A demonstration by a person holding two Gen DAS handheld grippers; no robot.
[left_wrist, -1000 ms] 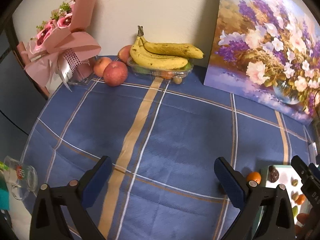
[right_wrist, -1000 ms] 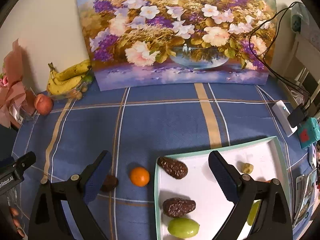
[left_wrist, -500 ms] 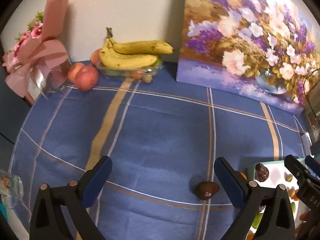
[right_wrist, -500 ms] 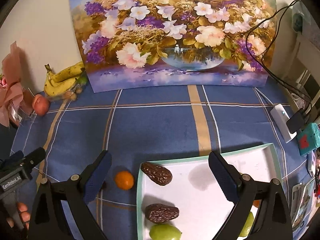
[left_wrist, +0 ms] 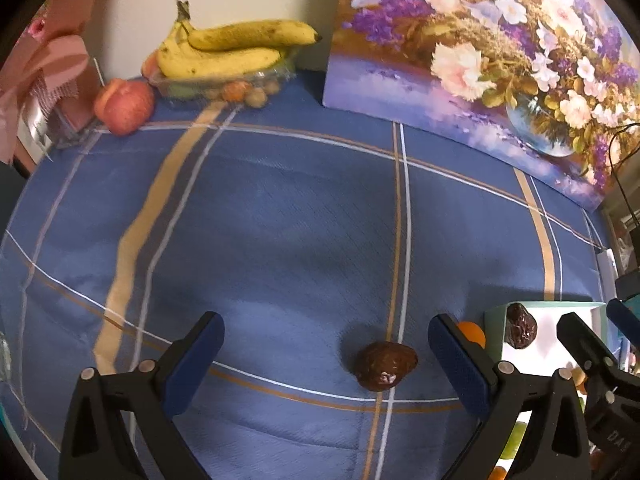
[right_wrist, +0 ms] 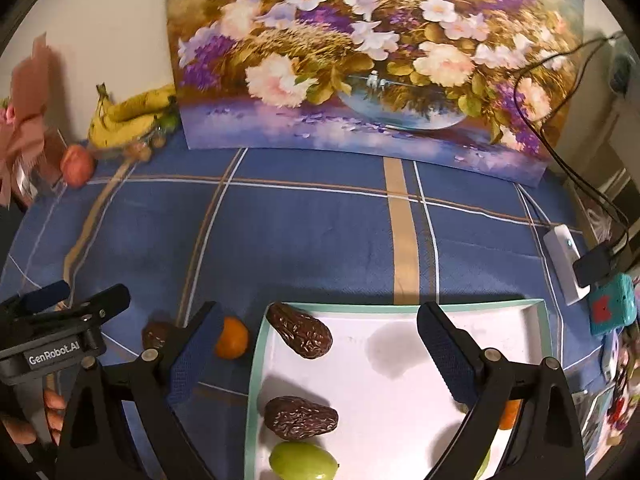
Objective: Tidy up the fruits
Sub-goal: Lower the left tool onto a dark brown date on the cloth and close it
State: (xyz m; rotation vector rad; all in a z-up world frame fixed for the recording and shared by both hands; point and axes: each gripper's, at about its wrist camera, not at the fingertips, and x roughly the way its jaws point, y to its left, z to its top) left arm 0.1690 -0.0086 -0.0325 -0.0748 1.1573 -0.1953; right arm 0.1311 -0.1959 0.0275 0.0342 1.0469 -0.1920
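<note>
**Loose date lies just ahead of the left gripper, right of its centre line**

The left gripper (left_wrist: 326,354) hangs low over the blue plaid tablecloth (left_wrist: 280,220) with its jaws spread wide and nothing between them. The loose date (left_wrist: 386,365) rests on the cloth between the two fingers, nearer the right-hand finger than the left, so the tool would need a small shift to its right to centre on it. Its long axis seems to run roughly across the gap, though the fisheye makes that hard to judge.

The right gripper (right_wrist: 316,348) is also wide open and empty, poised over the white tray (right_wrist: 400,364), where two dates (right_wrist: 300,335) and a green grape (right_wrist: 303,466) already lie. From there the loose date sits beyond the tray's left edge, partly hidden behind the gripper's left finger, so the left hand is plainly the nearer one.

Just beside the tray's left rim, a small orange fruit (right_wrist: 231,343) also waits on the cloth, between the loose date and the tray.

Farther back, bananas (left_wrist: 232,46) rest on a clear container, an apple (left_wrist: 125,106) beside them, and a flower painting (right_wrist: 360,52) leans against the wall.
</note>
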